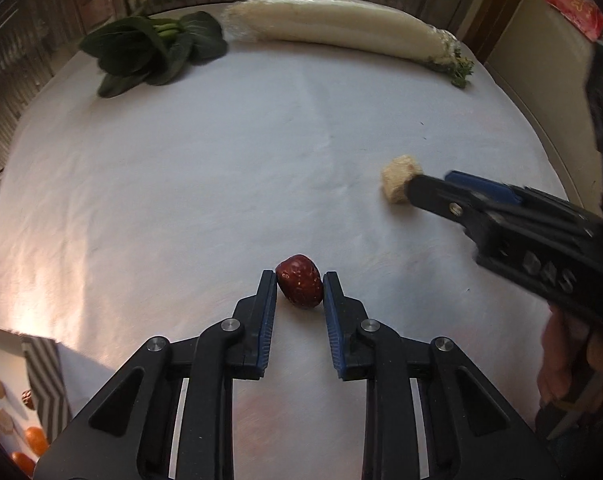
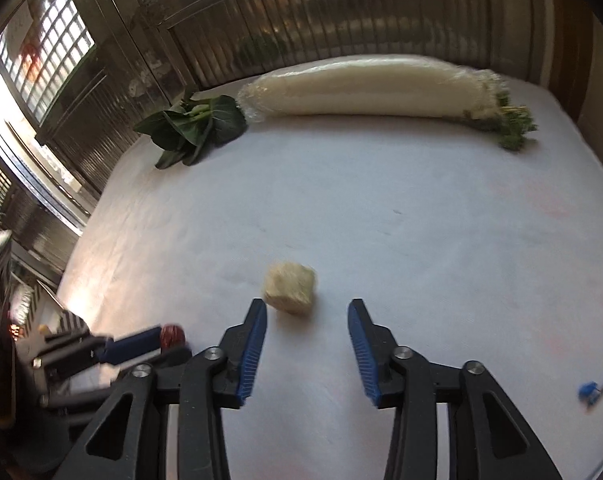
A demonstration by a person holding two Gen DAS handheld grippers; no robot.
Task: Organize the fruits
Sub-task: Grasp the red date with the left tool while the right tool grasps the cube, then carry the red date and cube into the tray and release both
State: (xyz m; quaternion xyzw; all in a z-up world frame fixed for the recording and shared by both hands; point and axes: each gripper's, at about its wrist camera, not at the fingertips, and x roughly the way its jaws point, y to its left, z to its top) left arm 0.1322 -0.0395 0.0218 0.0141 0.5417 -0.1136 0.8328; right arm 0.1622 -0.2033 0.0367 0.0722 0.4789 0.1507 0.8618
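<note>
Fingers (image 1: 270,292) of left gripper (image 1: 299,292) pinch red date (image 1: 299,287); right gripper (image 2: 307,320) gapes wide, empty, pale cube (image 2: 290,288) just ahead, leftward. Off-centre closing may nudge it away.

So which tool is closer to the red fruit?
Left. The left tool has the red fruit right between its fingers. The right tool is off to the side, by the beige chunk.

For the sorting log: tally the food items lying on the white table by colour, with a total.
Dark red: 1, the date between the left gripper fingers
Beige: 1, the block ahead of the right gripper
White: 1, the wrapped radish
Green: 1, the leafy bunch
Total: 4
</note>
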